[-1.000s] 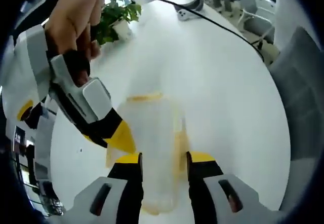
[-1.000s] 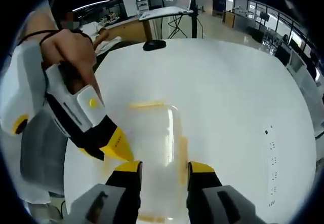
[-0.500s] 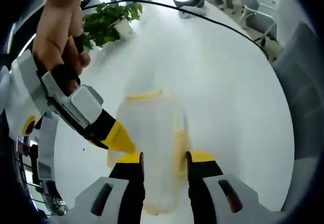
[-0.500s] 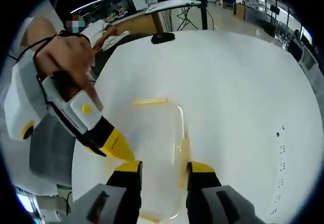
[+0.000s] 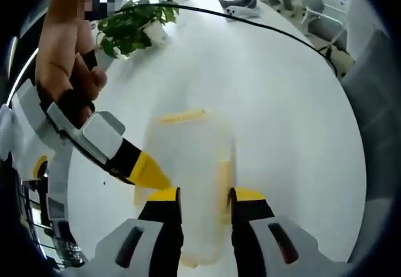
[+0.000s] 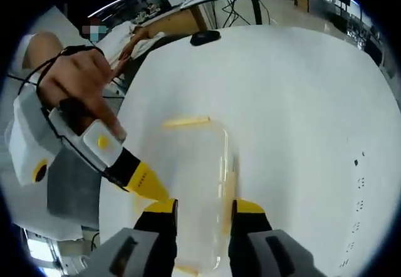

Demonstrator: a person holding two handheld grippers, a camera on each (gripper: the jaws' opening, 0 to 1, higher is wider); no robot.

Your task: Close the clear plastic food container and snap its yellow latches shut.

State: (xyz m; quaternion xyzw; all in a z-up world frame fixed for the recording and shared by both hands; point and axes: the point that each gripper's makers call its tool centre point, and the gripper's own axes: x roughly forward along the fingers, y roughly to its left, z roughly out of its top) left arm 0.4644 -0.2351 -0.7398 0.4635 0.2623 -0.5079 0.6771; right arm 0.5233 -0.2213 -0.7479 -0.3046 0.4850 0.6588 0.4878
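A clear plastic container (image 5: 191, 158) (image 6: 188, 164) lies on the white table, lid on, with a yellow latch at its far end (image 5: 182, 116) (image 6: 185, 122) and another along its right side (image 5: 222, 180) (image 6: 227, 183). In the left gripper view my left gripper (image 5: 205, 197) is open over the container's near end, which is wider than the gap. The right gripper's yellow tip (image 5: 149, 175) touches the container's left edge. The right gripper view matches this: the right gripper (image 6: 202, 205) is open over the near end and the left gripper's tip (image 6: 143, 183) is at the left edge.
A potted plant (image 5: 135, 26) and a black cable (image 5: 250, 20) lie far across the table (image 5: 282, 133), with chairs (image 5: 313, 26) beyond. A black object (image 6: 205, 37) sits at the table's far edge. A hand (image 5: 66, 57) (image 6: 81, 76) holds each incoming gripper.
Both views have shifted a little over the container. The left gripper's jaws have drawn slightly closer together. The container and the tips at its left edge have stayed put.
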